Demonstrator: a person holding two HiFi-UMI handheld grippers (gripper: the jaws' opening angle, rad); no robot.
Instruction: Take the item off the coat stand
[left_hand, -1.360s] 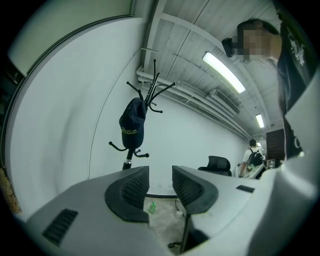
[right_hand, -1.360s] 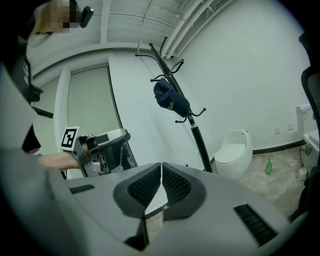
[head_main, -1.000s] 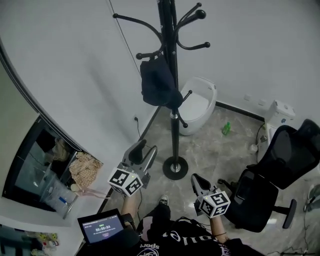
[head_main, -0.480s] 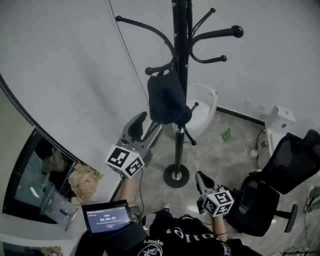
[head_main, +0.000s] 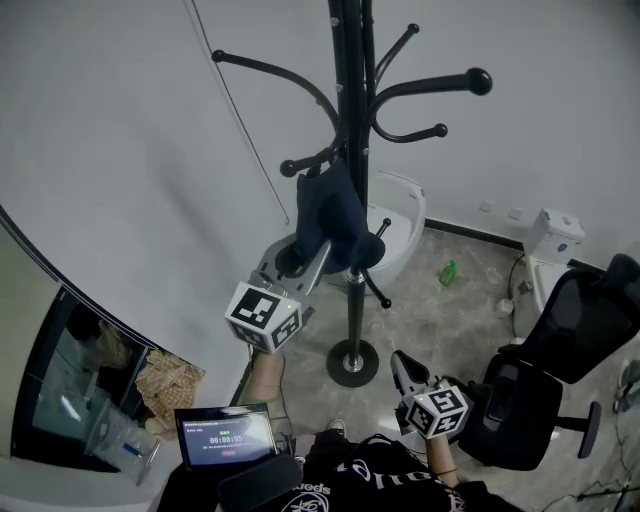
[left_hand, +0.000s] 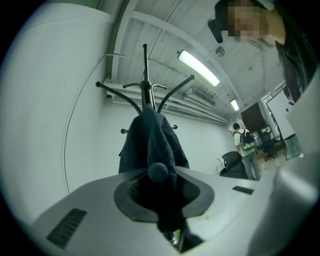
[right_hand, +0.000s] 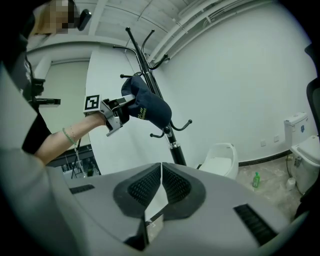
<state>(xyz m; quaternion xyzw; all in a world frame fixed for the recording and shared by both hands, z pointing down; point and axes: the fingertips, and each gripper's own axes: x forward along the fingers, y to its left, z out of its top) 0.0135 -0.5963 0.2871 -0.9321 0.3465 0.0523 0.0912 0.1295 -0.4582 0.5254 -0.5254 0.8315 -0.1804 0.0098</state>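
Dark blue bag (head_main: 330, 215) hangs on a lower hook of the stand (head_main: 350, 130), against the pole, about halfway up. Left gripper (head_main: 303, 258) is up at the bag's bottom edge, on the pole's left side. Its jaws are apart, with the bag's fabric down between them and filling the gap; the left gripper view shows no squeeze on it yet. The ball tip of a hook (left_hand: 159, 171) shows right in front of the fabric in that view. A second ago this gripper was low, left of the stand's base and well below the bag. Half a second ago it was higher, just below-left of the bag but clear of it; now it has reached the bag. The bag itself hasn't moved on its hook, same droop. Right gripper (head_main: 402, 368) is low, right of the stand's base, well apart from the bag, roughly where it was in both earlier frames. Its jaws are closed pad to pad, with nothing between. Office chair (head_main: 560, 340) is further right of the base, white bin (head_main: 400, 215) is behind the pole, and tablet (head_main: 225, 435) is down left of the base.
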